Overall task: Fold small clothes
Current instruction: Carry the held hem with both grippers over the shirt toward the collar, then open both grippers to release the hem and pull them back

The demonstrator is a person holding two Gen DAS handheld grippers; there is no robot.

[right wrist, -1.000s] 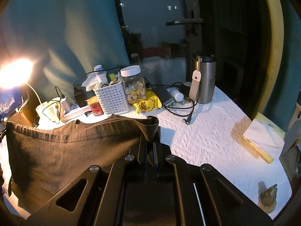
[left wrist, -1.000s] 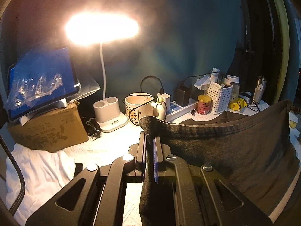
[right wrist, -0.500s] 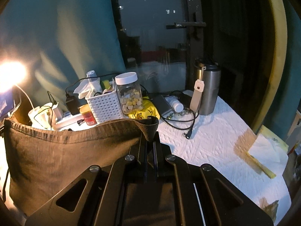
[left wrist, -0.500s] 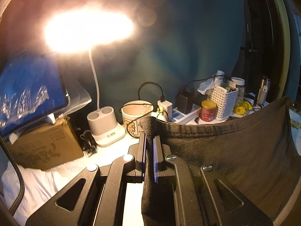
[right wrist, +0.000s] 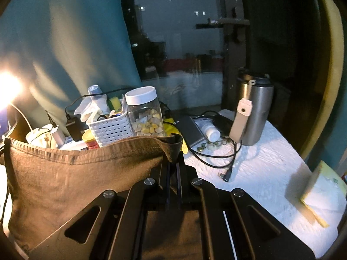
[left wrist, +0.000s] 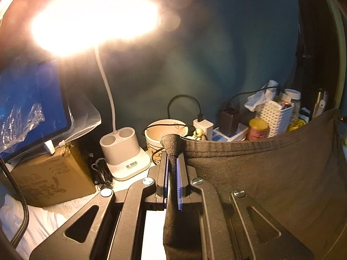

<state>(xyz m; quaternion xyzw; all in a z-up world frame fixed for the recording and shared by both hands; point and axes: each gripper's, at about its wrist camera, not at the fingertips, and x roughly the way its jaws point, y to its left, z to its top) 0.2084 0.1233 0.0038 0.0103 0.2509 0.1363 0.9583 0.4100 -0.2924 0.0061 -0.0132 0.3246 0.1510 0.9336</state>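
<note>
A small dark grey-brown garment (left wrist: 271,177) hangs stretched between my two grippers, its hemmed top edge pulled taut. My left gripper (left wrist: 172,156) is shut on the garment's left corner, which sticks up between the blue pads. In the right wrist view the same garment (right wrist: 82,177) spreads to the left, and my right gripper (right wrist: 172,158) is shut on its right corner. The cloth's lower part drops below both views.
A lit desk lamp (left wrist: 121,151), a cardboard box (left wrist: 47,177) with a tablet, a bowl (left wrist: 164,134), a power strip, a white basket (right wrist: 110,127), a jar (right wrist: 145,112), a steel tumbler (right wrist: 253,110) and a loose cable (right wrist: 216,162) crowd the back of the white-covered table (right wrist: 260,173).
Both grippers have carried the stretched garment toward the back of the table; the lamp, bowl, basket and jar now loom larger and closer. The grips have not changed.
</note>
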